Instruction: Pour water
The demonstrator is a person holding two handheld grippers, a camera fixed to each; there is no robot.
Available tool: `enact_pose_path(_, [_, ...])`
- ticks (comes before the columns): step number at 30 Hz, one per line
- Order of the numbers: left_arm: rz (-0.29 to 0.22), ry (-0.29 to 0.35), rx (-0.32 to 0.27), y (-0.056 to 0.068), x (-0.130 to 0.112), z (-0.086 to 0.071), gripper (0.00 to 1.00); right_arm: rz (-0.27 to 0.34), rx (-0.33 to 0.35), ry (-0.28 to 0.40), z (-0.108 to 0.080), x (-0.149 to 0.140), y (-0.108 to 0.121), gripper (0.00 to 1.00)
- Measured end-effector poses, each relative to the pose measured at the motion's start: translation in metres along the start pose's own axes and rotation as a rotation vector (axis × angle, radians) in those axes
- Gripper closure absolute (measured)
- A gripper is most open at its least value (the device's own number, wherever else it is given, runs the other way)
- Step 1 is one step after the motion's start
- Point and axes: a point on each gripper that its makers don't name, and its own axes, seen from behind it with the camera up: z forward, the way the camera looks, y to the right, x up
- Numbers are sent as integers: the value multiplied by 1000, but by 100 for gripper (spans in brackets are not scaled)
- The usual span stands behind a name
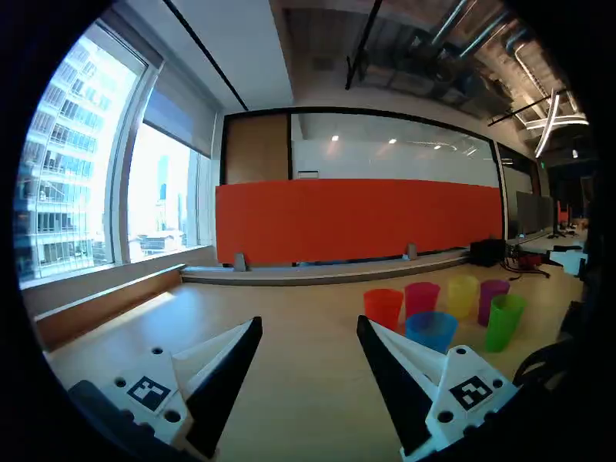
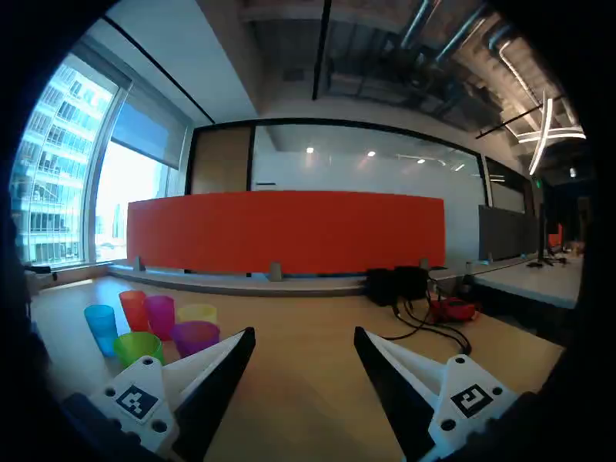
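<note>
Cups [image 1: 431, 329], six coloured ones, stand clustered on the table [image 1: 300, 300], ahead-right of my left tool [image 1: 308, 319] and ahead-left of my right tool [image 2: 304, 331]. Both tools released, gripping nothing. Cannot tell whether any cup holds water. Judged: pouring not yet begun.

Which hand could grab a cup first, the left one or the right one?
Probably left, but it's close. Both grippers are open. From the left gripper, the red cup and blue cup stand just past its right finger. From the right gripper, the purple cup sits further aside.
</note>
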Motion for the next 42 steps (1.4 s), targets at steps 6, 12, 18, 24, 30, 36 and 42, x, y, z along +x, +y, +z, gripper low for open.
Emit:
enact_pose_path(6, [-3,-4,-10,5,12,5,9,-14,16,18,-5,26,-7,1])
enact_pose_path(12, [-16,-19,-12,5,34,12,9,-28,39,19,-3,56,-11,1])
enact_pose_path(18, [0,-14,-32,8,67,22,9,-32,74,10,6,86,-19,1])
enact_pose_path(24, [14,6,-60,12,107,33,9,-37,98,8,17,114,-26,1])
enact_pose_path(30, [12,29,-84,15,147,40,9,-47,114,-8,25,135,-28,1])
enact_pose_path(36, [-4,29,-96,14,176,45,9,-25,138,-19,30,158,-30,1])
enact_pose_path(42, [-1,22,-120,17,197,50,9,-24,158,-18,34,180,-32,1])
